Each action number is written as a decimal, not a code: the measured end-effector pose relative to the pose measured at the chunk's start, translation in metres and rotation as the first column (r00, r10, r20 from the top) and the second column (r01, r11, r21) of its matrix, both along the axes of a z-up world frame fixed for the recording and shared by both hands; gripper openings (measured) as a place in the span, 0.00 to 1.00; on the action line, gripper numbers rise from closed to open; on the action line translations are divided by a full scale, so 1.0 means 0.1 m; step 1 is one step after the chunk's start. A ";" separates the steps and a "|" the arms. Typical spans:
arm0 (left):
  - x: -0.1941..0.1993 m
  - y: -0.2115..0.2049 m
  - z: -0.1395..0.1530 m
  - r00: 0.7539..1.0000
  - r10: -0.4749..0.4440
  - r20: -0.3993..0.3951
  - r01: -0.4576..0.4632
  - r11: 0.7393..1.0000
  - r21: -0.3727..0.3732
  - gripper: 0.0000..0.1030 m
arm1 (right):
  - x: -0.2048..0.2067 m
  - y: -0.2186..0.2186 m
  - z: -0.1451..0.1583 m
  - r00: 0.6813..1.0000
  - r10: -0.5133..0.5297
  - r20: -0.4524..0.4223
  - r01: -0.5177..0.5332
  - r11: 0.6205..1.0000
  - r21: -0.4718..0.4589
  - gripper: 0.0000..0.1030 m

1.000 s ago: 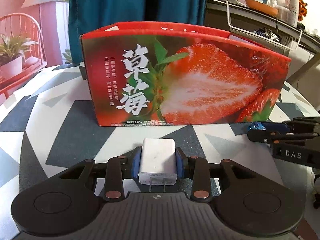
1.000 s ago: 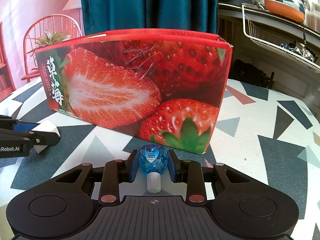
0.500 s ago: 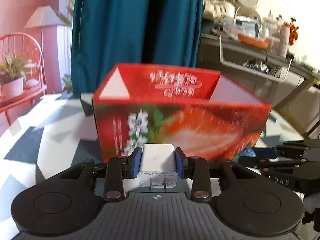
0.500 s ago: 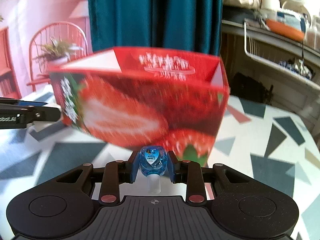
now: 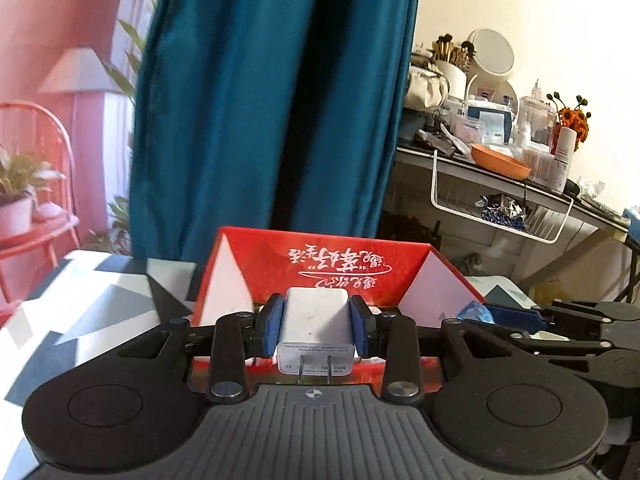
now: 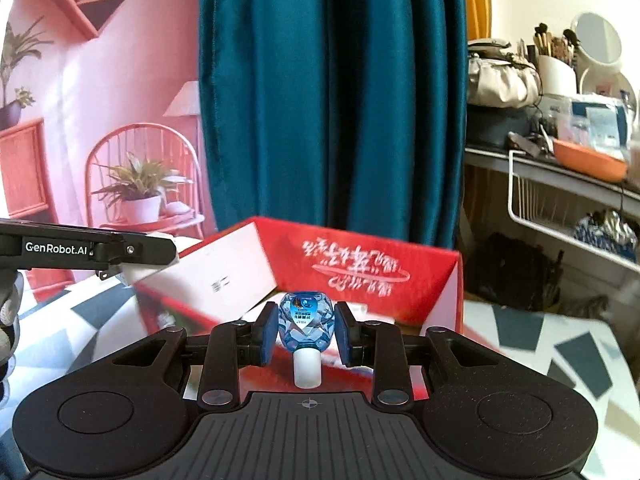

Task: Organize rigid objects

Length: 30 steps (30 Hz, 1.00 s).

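Holding two items above the red strawberry box [image 5: 320, 264]: left gripper [image 5: 316, 330] has its blue pads clamped on the sides of a white USB charger [image 5: 314, 332], prongs pointing back at the camera; right gripper [image 6: 306, 334] is closed on a small blue faceted bottle [image 6: 306, 322], white cap toward the camera. Both grippers sit in front of the box's near edge, aimed slightly down at its open top. Box flaps stand up, white inner faces showing, Chinese script on the far flap. Box rests on the table [image 5: 100, 308] with the grey-and-white geometric cloth. In the right wrist view the left gripper comes in from the left edge; in the left wrist view the right one sits at right, level with it. Teal curtain [image 5: 280, 100] behind the box
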<state>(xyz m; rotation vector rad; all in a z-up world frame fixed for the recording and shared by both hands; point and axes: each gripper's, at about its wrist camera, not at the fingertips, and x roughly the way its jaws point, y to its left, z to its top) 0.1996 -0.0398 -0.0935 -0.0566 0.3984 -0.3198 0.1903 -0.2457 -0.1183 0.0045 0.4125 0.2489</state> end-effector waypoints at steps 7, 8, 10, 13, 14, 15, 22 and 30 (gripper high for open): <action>0.58 -0.17 -0.20 0.994 -0.011 -0.107 0.016 0.999 0.047 0.36 | 0.62 -0.02 -0.14 0.994 -0.060 -0.096 0.057 0.998 -0.032 0.26; 0.64 -0.19 -0.24 0.993 -0.012 -0.119 0.019 0.998 0.056 0.36 | 0.70 -0.03 -0.18 0.991 -0.067 -0.118 0.063 0.997 -0.042 0.26; 0.75 -0.23 -0.32 0.990 -0.006 -0.138 0.016 0.997 0.073 0.36 | 0.80 -0.05 -0.26 0.984 -0.081 -0.157 0.076 0.996 -0.041 0.26; 0.85 -0.27 -0.44 0.987 -0.005 -0.159 0.022 0.994 0.107 0.36 | 0.94 -0.07 -0.37 0.971 -0.106 -0.214 0.098 0.994 -0.047 0.27; 0.88 -0.27 -0.45 0.987 -0.007 -0.161 0.026 0.993 0.116 0.36 | 0.95 -0.06 -0.40 0.968 -0.112 -0.224 0.103 0.993 -0.051 0.27; 0.89 -0.27 -0.46 0.988 -0.016 -0.156 0.034 0.993 0.114 0.42 | 0.97 -0.06 -0.42 0.966 -0.114 -0.233 0.105 0.993 -0.052 0.28; 0.72 -0.08 -0.18 0.998 0.000 -0.069 0.006 0.997 0.083 1.00 | 0.85 -0.07 -0.27 0.974 -0.120 -0.192 0.116 0.993 -0.033 0.80; 0.26 0.12 0.44 0.998 0.057 0.025 -0.060 0.988 0.141 1.00 | 0.51 -0.07 0.28 0.982 -0.147 -0.121 0.152 0.988 0.036 1.00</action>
